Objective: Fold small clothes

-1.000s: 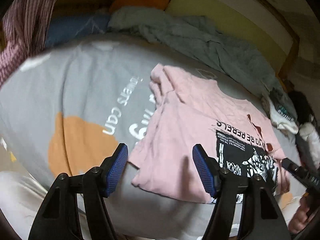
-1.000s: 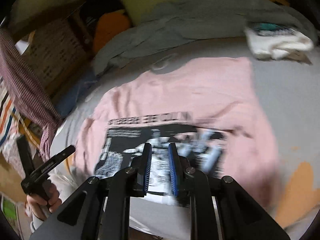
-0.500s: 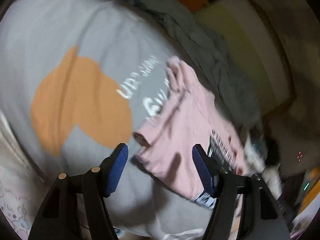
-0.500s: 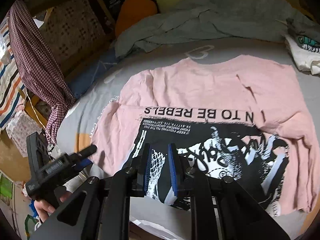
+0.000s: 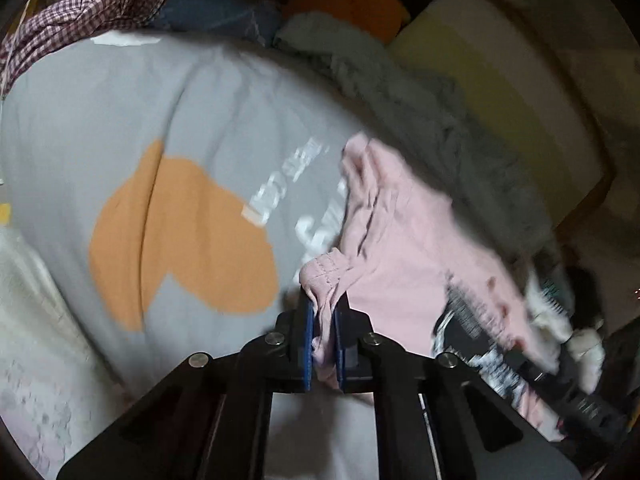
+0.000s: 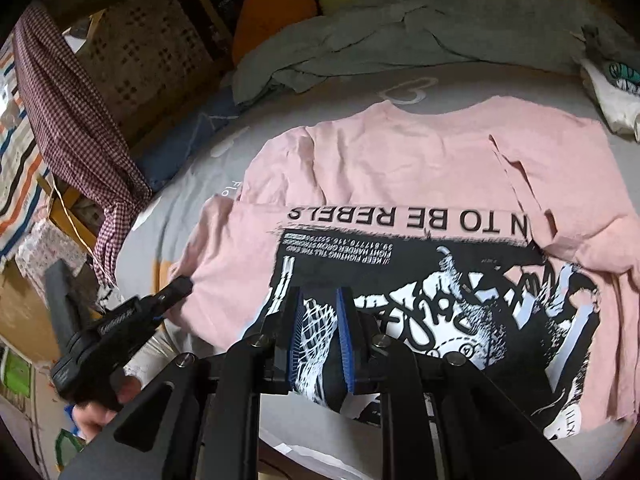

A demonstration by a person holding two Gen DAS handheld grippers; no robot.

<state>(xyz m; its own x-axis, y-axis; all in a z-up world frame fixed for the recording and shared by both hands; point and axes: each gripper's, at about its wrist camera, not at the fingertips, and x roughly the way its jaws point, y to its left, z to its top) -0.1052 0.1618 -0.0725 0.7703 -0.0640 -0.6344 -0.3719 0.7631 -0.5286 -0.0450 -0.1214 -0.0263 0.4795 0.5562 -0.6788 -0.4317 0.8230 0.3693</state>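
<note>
Two close wrist views, shared pink shirt (image 5: 404, 248)

The pink T-shirt (image 6: 420, 168) bears, upside down in black capitals, "N TO BE REBELS" above smaller white lines reading "KEEP FIGHTING TILL THE END" and "FIGHT HARDER GROW STRONGER"; the grey bedsheet's (image 5: 100, 120) white lettering is too blurred.

A pale pink cotton T-shirt (image 6: 420, 184) with a black-and-white graphic print and black lettering is lying spread across the bed, print side up, its lettering reading upside down from the right wrist camera. One hemmed corner (image 5: 324, 276) is bunching up off the surface, and creases are running through the cloth.
</note>
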